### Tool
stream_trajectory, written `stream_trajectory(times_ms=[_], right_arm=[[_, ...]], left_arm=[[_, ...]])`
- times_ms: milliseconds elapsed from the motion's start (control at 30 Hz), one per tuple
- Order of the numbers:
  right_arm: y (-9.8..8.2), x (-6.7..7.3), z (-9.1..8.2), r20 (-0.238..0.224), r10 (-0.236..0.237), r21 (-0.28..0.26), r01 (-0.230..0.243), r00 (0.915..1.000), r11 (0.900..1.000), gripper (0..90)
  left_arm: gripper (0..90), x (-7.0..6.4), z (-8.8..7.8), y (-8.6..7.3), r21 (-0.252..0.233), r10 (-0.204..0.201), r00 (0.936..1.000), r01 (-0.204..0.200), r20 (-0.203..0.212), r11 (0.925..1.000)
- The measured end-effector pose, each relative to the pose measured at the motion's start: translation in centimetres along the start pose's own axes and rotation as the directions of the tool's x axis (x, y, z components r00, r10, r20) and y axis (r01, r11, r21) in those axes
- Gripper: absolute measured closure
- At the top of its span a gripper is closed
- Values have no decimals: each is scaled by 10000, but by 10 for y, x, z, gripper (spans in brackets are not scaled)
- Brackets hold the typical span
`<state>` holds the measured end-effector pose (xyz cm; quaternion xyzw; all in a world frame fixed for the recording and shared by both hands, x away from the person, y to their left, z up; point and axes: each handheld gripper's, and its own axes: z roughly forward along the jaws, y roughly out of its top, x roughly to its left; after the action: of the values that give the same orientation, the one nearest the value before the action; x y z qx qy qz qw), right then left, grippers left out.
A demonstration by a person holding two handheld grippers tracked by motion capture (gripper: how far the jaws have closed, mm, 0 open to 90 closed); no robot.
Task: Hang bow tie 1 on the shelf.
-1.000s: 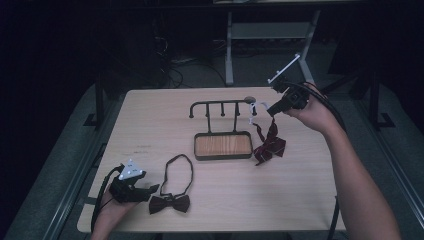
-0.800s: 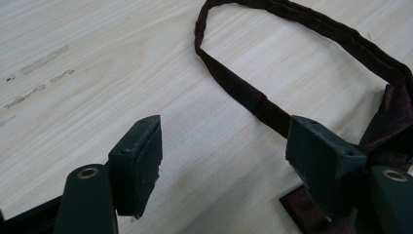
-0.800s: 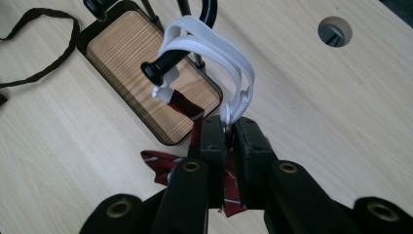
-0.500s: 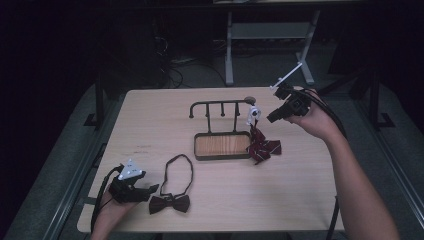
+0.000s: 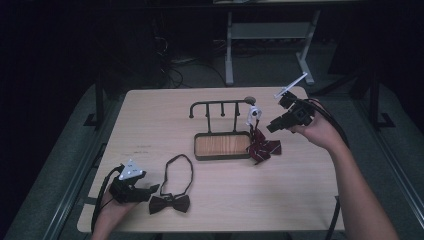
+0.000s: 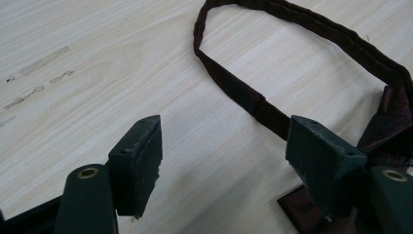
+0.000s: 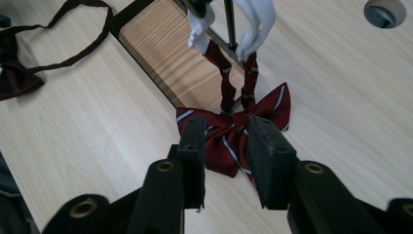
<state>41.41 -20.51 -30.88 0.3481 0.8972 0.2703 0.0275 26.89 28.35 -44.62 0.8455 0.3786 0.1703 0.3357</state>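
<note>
**Striped bow tie hanging off the rack, both hand-held grippers empty**

The red striped bow tie (image 7: 234, 129) hangs by its white clip (image 7: 253, 24) from the black metal rack with a wooden base (image 5: 222, 145), mid-table, its bow touching the table (image 5: 300, 195). The right hand-held gripper (image 7: 226, 146) hovers just above it, jaws slightly apart, holding nothing. Near the front left corner, the left hand-held gripper (image 6: 224, 151) sits wide open beside the dark maroon bow tie with a looped strap (image 5: 172, 192).

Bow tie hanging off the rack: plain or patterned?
Patterned: the bow tie is dark red with white diagonal stripes, clearest in the right gripper view.
</note>
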Motion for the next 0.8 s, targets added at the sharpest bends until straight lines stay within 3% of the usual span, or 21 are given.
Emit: stream_trajectory(times_ms=[800], right_arm=[[-56, 2, 14, -695, 580, -564, -620, 9959, 9965, 527]], left_arm=[[299, -1, 2, 3, -16, -61, 10000, 61, 22, 10000]])
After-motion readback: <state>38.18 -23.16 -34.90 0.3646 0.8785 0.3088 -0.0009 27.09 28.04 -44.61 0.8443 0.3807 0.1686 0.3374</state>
